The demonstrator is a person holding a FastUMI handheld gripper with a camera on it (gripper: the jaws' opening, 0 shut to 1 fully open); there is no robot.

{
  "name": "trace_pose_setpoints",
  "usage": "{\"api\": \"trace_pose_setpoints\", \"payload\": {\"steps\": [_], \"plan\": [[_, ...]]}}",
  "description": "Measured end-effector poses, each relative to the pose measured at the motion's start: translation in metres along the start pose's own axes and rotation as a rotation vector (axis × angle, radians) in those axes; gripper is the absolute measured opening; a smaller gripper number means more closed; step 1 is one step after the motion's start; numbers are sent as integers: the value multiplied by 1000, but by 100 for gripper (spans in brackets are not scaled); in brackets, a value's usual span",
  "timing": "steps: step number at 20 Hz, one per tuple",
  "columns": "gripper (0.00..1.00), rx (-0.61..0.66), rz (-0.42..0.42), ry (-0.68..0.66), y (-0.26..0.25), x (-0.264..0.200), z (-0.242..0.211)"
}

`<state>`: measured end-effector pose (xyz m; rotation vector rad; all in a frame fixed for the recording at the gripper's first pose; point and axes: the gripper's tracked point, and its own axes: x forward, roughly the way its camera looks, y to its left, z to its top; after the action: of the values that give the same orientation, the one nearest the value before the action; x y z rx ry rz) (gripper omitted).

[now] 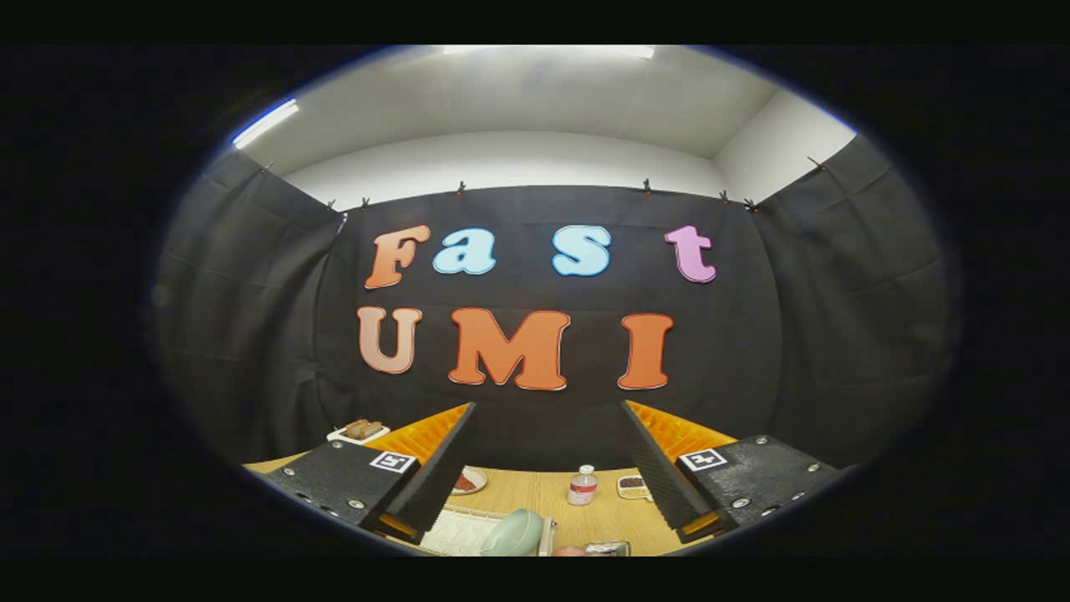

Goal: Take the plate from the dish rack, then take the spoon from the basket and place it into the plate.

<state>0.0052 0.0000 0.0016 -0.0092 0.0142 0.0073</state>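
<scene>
Wooden table (535, 493) below spread, empty jaws; plate (512, 535) partly cut off.

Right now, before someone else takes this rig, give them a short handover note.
Gripper: fingers open and apart, holding nothing, raised above the wooden table.
Plate: pale green, standing on edge in the white dish rack, low between the fingers.
Small bottle and small food dishes sit further back.
Done: nothing yet.
Left: lift the plate out, then find the spoon and basket.
</scene>
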Motion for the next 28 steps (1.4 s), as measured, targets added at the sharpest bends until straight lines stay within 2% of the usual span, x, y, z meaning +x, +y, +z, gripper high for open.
{"api": "trace_pose_setpoints", "payload": {"steps": [10,16,19,23,28], "plan": [[99,20,15,119,3,14,-29],[99,88,27,219,3,21,-56],[99,59,8,284,-3,27,-79],[99,71,44,408,6,32,-113],[99,97,46,561,5,38,-151]]}}
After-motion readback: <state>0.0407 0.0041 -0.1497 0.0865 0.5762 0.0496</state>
